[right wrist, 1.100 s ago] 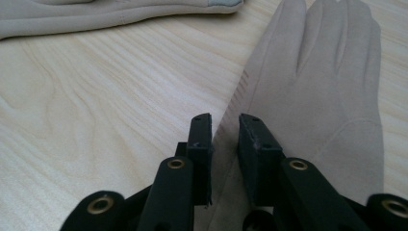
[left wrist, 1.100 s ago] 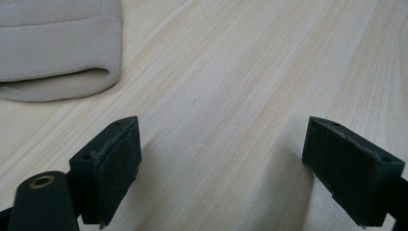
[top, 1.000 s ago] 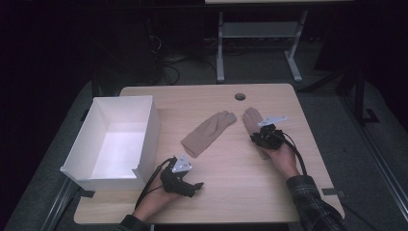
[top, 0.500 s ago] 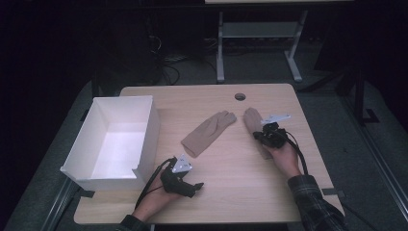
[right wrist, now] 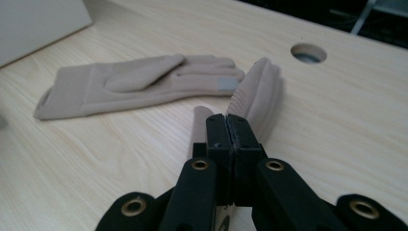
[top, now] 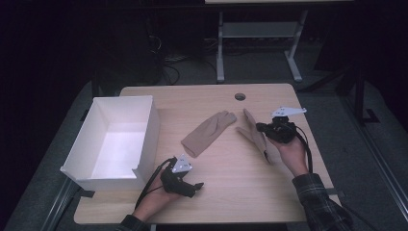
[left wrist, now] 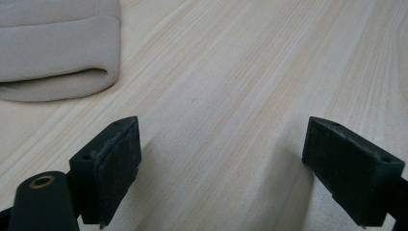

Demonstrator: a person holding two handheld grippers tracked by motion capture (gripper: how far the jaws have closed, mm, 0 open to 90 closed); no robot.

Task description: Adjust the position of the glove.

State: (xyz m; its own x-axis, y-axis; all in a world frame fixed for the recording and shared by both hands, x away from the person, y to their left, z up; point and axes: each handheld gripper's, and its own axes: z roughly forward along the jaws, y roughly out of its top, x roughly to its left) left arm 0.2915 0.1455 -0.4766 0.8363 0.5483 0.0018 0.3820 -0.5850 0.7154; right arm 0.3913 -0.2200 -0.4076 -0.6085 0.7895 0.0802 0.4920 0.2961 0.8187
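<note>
Right gripper [top: 262, 128]: sits near the table's right edge, about midway along it; in the right gripper view its jaws are pressed together [right wrist: 230, 126], and whether any cloth of the glove below is pinched between them cannot be told
Right glove [top: 255, 136]: beige, lying under and just ahead of the right gripper's tips, fingers toward the far edge, cuff toward the near edge; in the right gripper view [right wrist: 257, 101] its fingers stretch away past the jaw tips
Left glove [top: 208, 132]: beige, flat near the table's middle, cuff toward the near-left, fingers toward the far-right; its fingertips lie close to the right glove's; a small grey patch shows on 1 fingertip in the right gripper view [right wrist: 139, 84]
Left gripper [top: 198, 186]: low over the table near the near edge, left of centre, jaws spread wide with nothing between them [left wrist: 219, 163]; the left glove's cuff [left wrist: 53, 48] lies ahead and to one side, apart from the jaws
White box [top: 146, 144]: open-topped, at the table's left edge, overhanging it, well apart from both gloves
Table [top: 226, 192]: light wood; a round cable hole [top: 239, 96] near the far edge
Open room: bare wood between the 2 grippers along the near edge, and between the box and the left glove
</note>
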